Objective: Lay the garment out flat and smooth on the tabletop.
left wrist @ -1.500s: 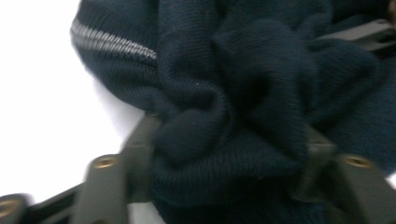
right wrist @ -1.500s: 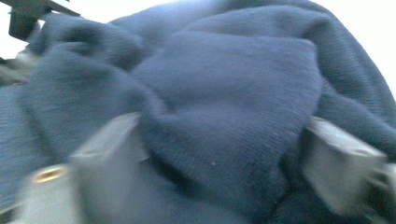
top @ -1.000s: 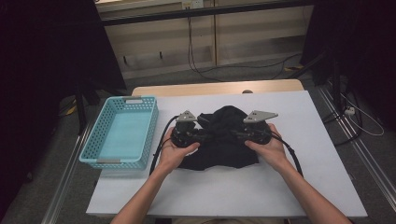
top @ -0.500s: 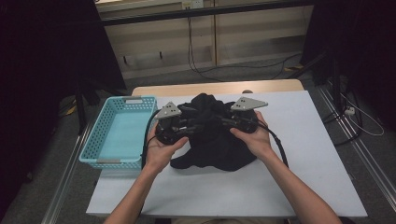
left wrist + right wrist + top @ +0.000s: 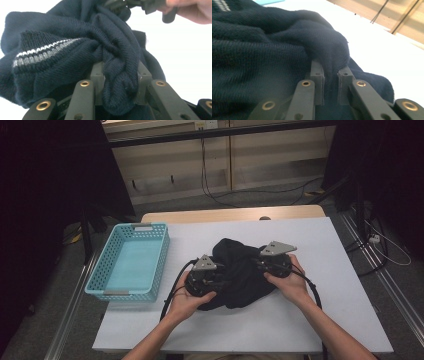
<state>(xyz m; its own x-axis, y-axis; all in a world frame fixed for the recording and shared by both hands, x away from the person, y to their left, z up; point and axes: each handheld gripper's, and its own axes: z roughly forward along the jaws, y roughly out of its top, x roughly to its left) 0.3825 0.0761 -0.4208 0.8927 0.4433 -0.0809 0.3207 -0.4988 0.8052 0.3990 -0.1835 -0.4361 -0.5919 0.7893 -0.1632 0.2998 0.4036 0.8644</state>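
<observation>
The left gripper [image 5: 120, 82] is clamped on a thick, bunched fold of a dark navy knitted garment [image 5: 75, 50], the wool squeezed between its two pads and bulging out above and below them. The right gripper [image 5: 329, 85] also pinches a fold of the same garment [image 5: 262, 62]; its jaws have just been closing and now stand close together with a narrow ridge of the knit pressed between them. In the left gripper view a band of white and grey stripes [image 5: 45, 53] runs across a ribbed edge of the garment, to the left of the held fold, and the other hand with its gripper shows at the top right, touching the cloth. In the high view the left gripper [image 5: 212, 277] and the right gripper [image 5: 267, 265] sit at opposite sides of the crumpled garment [image 5: 240, 275], which lies heaped near the middle of the white table [image 5: 310, 320], each gripper held from behind by one of the person's hands, with black cables trailing back along the forearms. A light blue plastic basket [image 5: 102, 287] stands at the table's left edge, well apart from the garment. Beyond the table runs a pale wooden wall unit [image 5: 250, 160] with cables hanging in front of it.
</observation>
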